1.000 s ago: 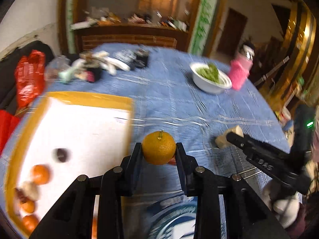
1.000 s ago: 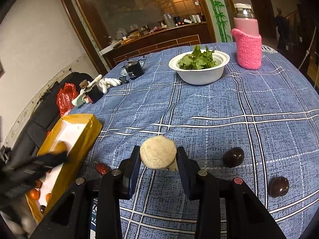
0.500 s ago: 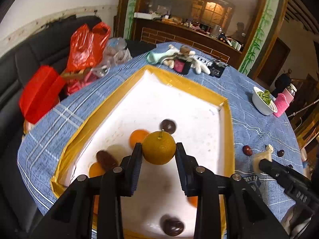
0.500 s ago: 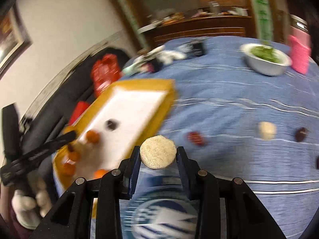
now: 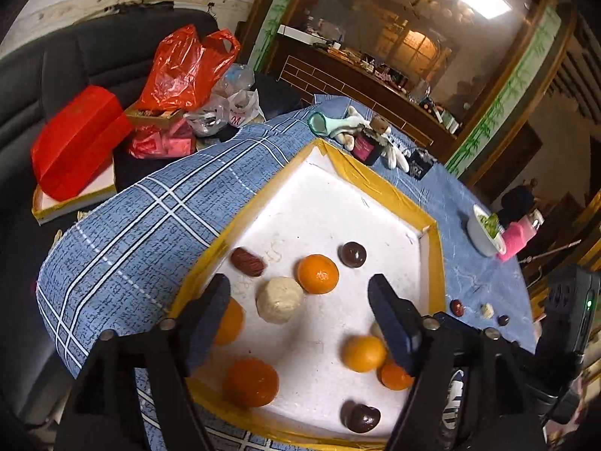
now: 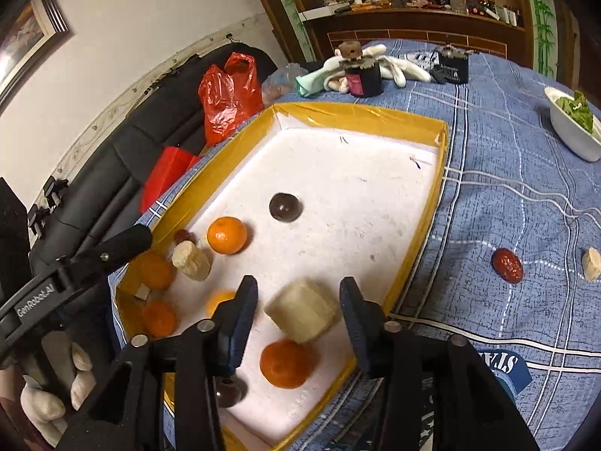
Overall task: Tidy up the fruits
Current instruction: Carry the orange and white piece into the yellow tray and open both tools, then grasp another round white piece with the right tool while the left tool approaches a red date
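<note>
Both claws have let go since half a second ago: your left claw [image 5: 298, 297] no longer pinches the orange, your right claw [image 6: 298, 302] no longer pinches the pale round piece. Each now stands spread wide over the yellow-rimmed tray [image 6: 360, 114].

Left wrist view: released orange [image 5: 363, 353] lies on the white floor of the tray at 4 o'clock from the claw's centre, touching another orange [image 5: 392, 376]. Pale lump [image 5: 280, 300] sits between the fingers, against an orange [image 5: 317, 274] at its 1 o'clock. Dark fruit [image 5: 353, 254] further out.

Right wrist view: pale round piece [image 6: 302, 315], blurred, sits between the spread fingers, inside the tray near its right wall. Orange [image 6: 287, 363] just beside it at 7 o'clock.

On the tabletop [image 6: 507, 150], a red date [image 6: 507, 265] and a pale chunk [image 6: 590, 264] lie outside the tray at 3 o'clock.
</note>
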Available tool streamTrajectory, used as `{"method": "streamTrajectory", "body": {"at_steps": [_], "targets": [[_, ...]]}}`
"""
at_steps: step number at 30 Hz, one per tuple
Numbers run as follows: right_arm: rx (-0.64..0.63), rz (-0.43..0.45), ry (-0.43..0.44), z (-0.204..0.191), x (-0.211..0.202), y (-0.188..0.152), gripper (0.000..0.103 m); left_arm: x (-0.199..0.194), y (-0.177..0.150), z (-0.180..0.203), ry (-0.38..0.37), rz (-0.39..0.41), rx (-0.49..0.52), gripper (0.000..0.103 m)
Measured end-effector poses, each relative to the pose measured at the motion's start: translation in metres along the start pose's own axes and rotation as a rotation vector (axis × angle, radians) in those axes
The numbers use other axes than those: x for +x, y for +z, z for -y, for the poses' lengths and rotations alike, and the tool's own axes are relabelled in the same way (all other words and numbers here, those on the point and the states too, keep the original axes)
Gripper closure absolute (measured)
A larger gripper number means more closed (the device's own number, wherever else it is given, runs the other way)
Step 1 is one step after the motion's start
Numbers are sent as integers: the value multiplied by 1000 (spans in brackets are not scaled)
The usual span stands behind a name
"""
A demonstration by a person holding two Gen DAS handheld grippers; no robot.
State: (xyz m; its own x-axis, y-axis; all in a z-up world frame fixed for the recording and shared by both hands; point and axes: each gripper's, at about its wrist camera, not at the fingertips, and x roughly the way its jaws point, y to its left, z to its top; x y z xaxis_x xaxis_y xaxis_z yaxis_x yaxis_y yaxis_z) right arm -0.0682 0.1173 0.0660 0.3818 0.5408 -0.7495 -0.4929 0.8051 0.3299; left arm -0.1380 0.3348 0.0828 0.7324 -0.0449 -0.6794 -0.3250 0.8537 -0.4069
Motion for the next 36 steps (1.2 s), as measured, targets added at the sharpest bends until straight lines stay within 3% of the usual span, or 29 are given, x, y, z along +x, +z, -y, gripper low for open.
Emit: {"method": "streamTrajectory", "body": {"at_steps": [4, 9, 18, 24, 29, 33, 36], "targets": [[13, 36, 0, 1, -18, -1, 49, -5, 1, 1, 2, 7, -25, 19], [81, 106, -39, 36, -59, -14, 47, -13, -7, 23, -100, 11, 25, 19], [327, 204, -295, 172, -153, -73, 47, -2, -29, 92, -159, -65, 178, 19], [463, 236, -388, 242, -193, -99, 47, 12, -45, 130, -156, -113, 242, 19], [457, 230, -347, 258, -187, -93, 47, 24, -62, 166, -159, -160, 324, 19], [374, 196, -265, 245, -155, -63, 47, 31, -75, 193, -161, -184, 400, 19], [295, 142, -251, 236, -120, -39, 48, 35, -77, 202, -146, -180, 431, 19]]}}
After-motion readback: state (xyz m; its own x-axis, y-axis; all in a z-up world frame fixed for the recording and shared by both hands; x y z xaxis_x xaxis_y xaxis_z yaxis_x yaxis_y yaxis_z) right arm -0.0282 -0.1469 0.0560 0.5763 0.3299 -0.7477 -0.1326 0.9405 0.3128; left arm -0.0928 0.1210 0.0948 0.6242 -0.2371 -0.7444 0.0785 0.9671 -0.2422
